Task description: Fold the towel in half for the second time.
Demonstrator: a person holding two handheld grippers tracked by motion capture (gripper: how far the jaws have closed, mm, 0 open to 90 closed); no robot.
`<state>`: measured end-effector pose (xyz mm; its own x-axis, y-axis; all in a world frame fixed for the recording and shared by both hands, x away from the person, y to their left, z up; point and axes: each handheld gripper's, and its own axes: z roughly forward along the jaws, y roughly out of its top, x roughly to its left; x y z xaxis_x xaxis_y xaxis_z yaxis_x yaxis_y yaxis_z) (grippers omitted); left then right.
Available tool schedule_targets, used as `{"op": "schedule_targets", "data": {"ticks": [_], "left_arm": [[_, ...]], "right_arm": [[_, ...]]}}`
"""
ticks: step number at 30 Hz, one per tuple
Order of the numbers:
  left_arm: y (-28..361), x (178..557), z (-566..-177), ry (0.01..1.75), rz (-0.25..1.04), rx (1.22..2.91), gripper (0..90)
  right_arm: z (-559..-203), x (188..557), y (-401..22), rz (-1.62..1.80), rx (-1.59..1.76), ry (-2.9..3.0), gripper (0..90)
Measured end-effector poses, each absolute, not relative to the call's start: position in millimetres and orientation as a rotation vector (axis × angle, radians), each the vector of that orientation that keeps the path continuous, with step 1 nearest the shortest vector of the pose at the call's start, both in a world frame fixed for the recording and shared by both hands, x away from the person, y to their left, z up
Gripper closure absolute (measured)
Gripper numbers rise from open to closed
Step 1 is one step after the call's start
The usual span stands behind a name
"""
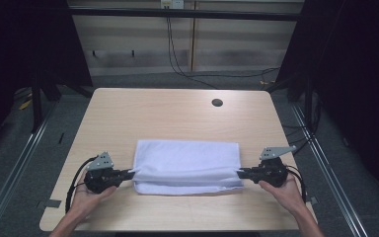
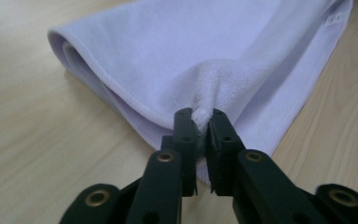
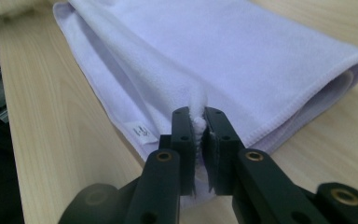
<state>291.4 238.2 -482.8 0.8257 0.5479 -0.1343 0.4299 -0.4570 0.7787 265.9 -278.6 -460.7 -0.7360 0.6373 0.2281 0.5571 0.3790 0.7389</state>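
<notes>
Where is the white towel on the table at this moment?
In the high view the folded white towel lies on the near half of the table, between the left gripper at its left end and the right gripper at its right end.

The folded white cloth towel [image 1: 186, 166] lies on the light wooden table [image 1: 177, 113], between the left gripper [image 1: 128, 173] and right gripper [image 1: 241, 172].

Wooden table [image 1: 177, 113] on grey floor [image 1: 15, 163], dark surroundings
</notes>
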Motion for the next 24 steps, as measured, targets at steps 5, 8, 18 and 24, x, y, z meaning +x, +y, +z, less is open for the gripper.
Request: {"op": "schedule_targets", "data": {"ticks": [5, 8, 18, 24], "left_arm": [[242, 285, -483, 0.725, 0.136, 2.108, 78.7], [246, 279, -479, 0.742, 0.139, 2.080, 74.2], [255, 283, -469, 0.964, 0.228, 1.944, 40.3], [269, 286, -467, 1.030, 0.259, 1.859, 32.8]], "right_arm": [[-469, 254, -281, 1.322, 1.134, 2.542, 74.4], [-469, 247, -282, 1.340, 1.141, 2.535, 72.4], [-446, 224, -300, 1.479, 1.268, 2.170, 58.8], [-447, 220, -319, 1.320, 1.398, 1.968, 47.8]]}}
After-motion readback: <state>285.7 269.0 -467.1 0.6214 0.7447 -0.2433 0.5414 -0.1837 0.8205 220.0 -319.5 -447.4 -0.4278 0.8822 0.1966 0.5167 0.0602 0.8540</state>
